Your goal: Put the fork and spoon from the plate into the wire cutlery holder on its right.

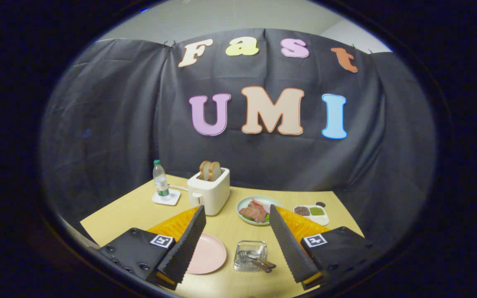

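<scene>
A pink plate [208,253] lies on the wooden table [139,211], partly behind my left finger [184,244]; its visible part is bare. To its right stands the wire cutlery holder [250,255], with cutlery [259,262] lying in it, brown handles sticking out toward the right finger [290,244]. I cannot tell fork from spoon. My gripper [238,279] hovers above the table, open, with nothing between its fingers; plate and holder sit in the gap below them.
A white toaster [208,191] with two bread slices stands at the back, a water bottle [160,179] on a white coaster to its left. A plate of meat [255,211] and a white tray of seeds [311,213] lie behind the holder.
</scene>
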Action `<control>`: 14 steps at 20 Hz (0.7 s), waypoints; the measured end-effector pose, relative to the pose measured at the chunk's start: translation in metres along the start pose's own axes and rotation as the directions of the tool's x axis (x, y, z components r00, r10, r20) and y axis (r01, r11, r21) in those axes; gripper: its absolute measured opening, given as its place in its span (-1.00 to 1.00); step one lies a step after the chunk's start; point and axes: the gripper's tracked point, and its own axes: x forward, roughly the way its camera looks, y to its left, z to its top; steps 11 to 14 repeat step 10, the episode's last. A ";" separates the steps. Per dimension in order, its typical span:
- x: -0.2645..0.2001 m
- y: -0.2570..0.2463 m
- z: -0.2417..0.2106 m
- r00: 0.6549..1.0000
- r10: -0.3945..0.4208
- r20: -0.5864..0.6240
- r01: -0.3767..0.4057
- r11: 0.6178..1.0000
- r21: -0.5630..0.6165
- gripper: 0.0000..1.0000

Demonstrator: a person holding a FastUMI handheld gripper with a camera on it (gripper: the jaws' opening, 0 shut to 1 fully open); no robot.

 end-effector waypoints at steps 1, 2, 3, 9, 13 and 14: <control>-0.003 -0.002 0.006 0.999 -0.020 0.033 0.020 1.000 0.007 0.95; -0.007 -0.001 0.010 0.998 -0.031 0.061 0.031 0.999 0.014 0.95; -0.010 0.000 0.014 0.995 -0.040 0.090 0.039 0.999 0.019 0.95; -0.025 -0.001 0.015 0.976 -0.095 0.195 0.095 0.995 0.009 0.95; -0.024 0.001 0.015 0.976 -0.096 0.196 0.095 0.995 0.010 0.95; -0.024 0.001 0.015 0.976 -0.096 0.196 0.095 0.995 0.010 0.95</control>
